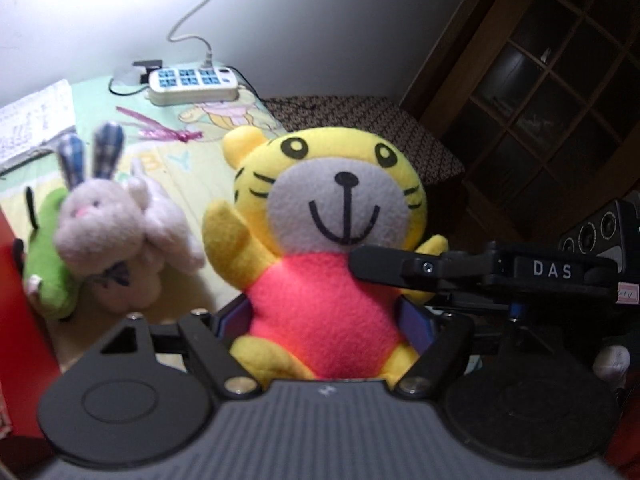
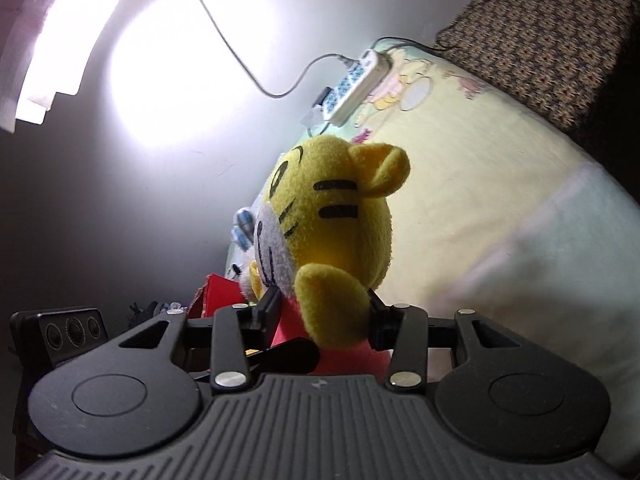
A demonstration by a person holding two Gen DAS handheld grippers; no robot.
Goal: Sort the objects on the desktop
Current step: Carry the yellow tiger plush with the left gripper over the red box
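At the bench's left edge a green plush [image 1: 48, 256] lies beside a grey rabbit plush [image 1: 116, 236]. The left tool [image 1: 324, 320] is clamped on the tiger plush's [image 1: 320, 240] pink body, held above the bench's [image 1: 192, 184] near edge; the right tool [image 2: 324, 316] clamps its yellow arm. A power strip [image 1: 192, 84] sits at the far edge.

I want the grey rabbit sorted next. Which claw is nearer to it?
Left. The left claw, closed on the tiger plush, has the grey rabbit just beside it. The right claw grips the tiger's arm on its far side, the rabbit mostly hidden behind.
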